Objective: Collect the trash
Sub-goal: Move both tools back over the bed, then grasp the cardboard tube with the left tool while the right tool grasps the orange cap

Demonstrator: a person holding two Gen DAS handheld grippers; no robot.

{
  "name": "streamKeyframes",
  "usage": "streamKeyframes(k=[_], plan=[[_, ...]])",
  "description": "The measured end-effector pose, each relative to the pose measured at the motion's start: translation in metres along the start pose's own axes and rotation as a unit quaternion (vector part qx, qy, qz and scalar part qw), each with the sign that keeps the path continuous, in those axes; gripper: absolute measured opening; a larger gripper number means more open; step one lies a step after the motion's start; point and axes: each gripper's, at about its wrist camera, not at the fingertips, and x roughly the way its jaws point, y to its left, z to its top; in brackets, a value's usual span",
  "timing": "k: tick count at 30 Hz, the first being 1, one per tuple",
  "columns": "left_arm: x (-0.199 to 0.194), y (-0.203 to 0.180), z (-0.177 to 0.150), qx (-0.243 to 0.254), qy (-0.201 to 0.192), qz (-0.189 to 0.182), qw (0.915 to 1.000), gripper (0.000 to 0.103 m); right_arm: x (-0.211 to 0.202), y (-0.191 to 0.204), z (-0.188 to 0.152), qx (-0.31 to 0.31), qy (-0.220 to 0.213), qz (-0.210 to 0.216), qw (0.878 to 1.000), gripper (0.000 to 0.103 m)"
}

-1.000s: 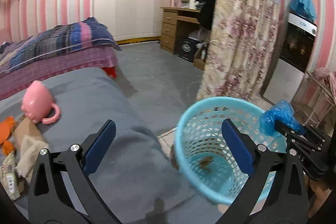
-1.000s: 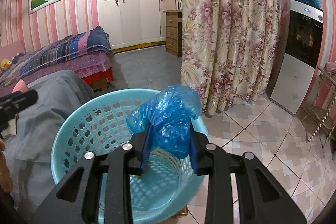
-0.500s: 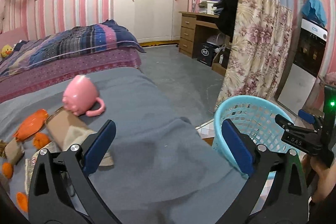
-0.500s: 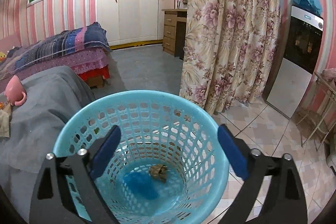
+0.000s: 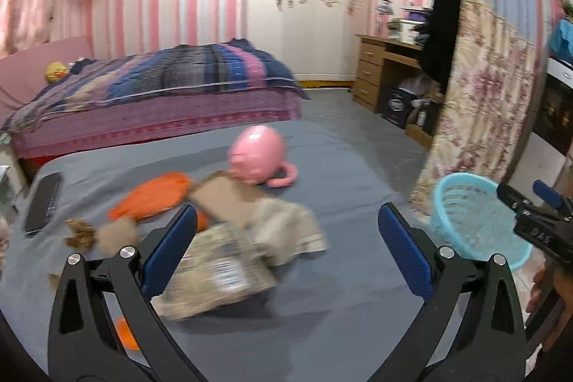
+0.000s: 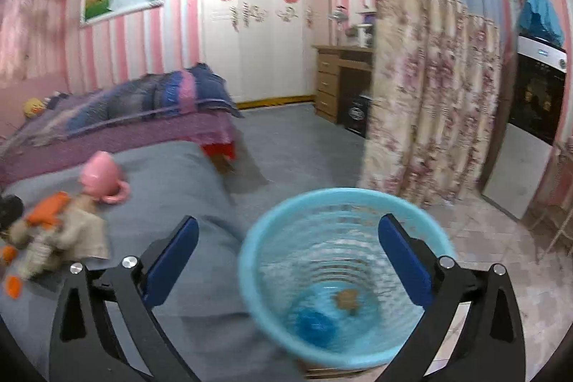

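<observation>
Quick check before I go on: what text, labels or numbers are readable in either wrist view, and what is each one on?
"DAS", upside down, on the right gripper, which is opening.
Printed wrapper on the grey bed cover: print blurred, unreadable.
Black box under the desk: round logo, too small.
Red round signs on the wardrobe: unreadable.
Appliance nameplate: unreadable.

a heap of trash point(image 5: 229, 238), cardboard, crumpled paper and orange peel, sits blurry on the grey bed right by a pink mug, while the blue basket point(image 6: 343, 203) on the floor holds a blue bag point(image 6: 315, 324) and a brown scrap point(image 6: 347, 298).
</observation>
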Motion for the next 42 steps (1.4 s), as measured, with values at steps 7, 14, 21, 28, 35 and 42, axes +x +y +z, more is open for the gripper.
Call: streamKeyframes(k=[7,14,21,28,35,42], plan=[[-0.020,0.088,-0.025,-0.032,0.015,0.061,0.9975,0.097,0.000,0.076,-0.013,-0.010,0.023,0.049,0.999,0.098],[-0.023,0.163,-0.061,-0.078,0.042,0.111,0.9898,0.097,0.000,0.138,-0.010,-0.032,0.035,0.072,0.996,0.098],[-0.016,0.203,-0.090,-0.107,0.076,0.124,0.9836,0.097,0.014,0.175,-0.036,-0.051,0.060,0.068,0.995,0.098],[0.001,0.218,-0.096,-0.115,0.092,0.133,0.9801,0.097,0.016,0.184,-0.048,-0.062,0.076,0.077,0.992,0.098],[0.014,0.228,-0.097,-0.137,0.112,0.094,0.9798,0.041,0.012,0.202,-0.064,-0.075,0.103,0.106,0.986,0.098],[-0.012,0.235,-0.104,-0.130,0.098,0.109,0.9806,0.032,-0.009,0.240,-0.080,-0.114,0.092,0.148,0.978,0.098]])
